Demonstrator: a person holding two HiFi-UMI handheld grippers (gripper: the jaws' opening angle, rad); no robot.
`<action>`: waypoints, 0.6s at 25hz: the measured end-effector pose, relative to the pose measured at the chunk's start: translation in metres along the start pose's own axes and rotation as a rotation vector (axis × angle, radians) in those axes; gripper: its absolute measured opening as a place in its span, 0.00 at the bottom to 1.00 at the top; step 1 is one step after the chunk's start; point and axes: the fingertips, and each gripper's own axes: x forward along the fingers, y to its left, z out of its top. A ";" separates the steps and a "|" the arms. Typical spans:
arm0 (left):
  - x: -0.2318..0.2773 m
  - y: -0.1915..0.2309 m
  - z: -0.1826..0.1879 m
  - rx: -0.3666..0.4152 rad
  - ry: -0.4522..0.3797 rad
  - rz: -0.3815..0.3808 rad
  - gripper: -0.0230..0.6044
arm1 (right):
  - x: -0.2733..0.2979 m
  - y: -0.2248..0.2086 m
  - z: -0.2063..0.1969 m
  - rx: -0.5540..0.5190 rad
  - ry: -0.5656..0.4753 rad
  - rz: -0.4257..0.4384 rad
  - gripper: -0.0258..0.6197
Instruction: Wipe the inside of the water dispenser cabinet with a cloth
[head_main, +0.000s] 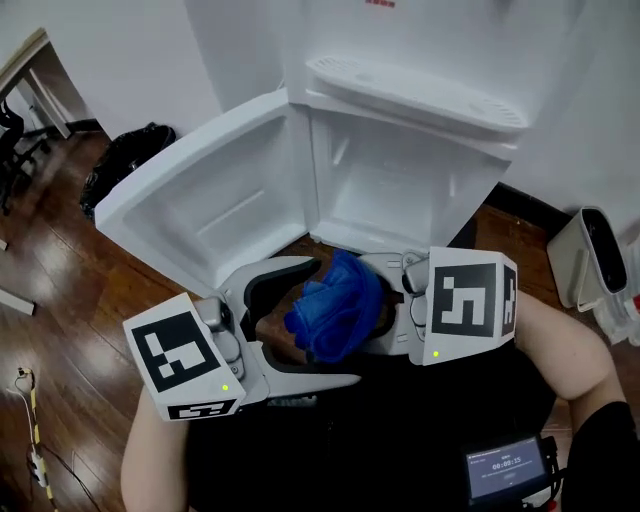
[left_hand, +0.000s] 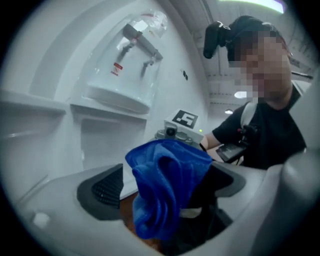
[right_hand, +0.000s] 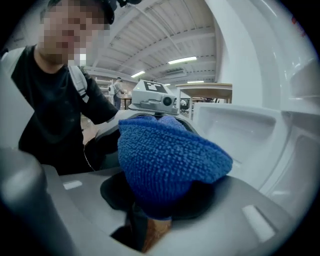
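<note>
Head view: blue cloth is clamped in right gripper; left gripper is spread open around it. The cabinet is located above both, upper centre.

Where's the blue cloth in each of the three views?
Head view: blue cloth, lower centre, below the white water dispenser.
Left gripper view: cloth lower centre, between the left gripper's open jaws.
Right gripper view: cloth at centre, clamped by the right gripper.
Shared landmark: the dispenser behind it.
</note>
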 end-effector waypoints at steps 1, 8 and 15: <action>0.001 0.001 -0.003 0.030 -0.007 0.001 0.84 | 0.003 0.002 -0.004 -0.014 0.010 0.008 0.28; -0.011 0.015 -0.006 0.072 -0.114 0.117 0.30 | 0.015 -0.008 -0.010 0.063 -0.041 0.001 0.30; -0.054 0.033 0.038 -0.091 -0.392 0.154 0.27 | -0.032 -0.042 0.018 0.287 -0.391 -0.096 0.46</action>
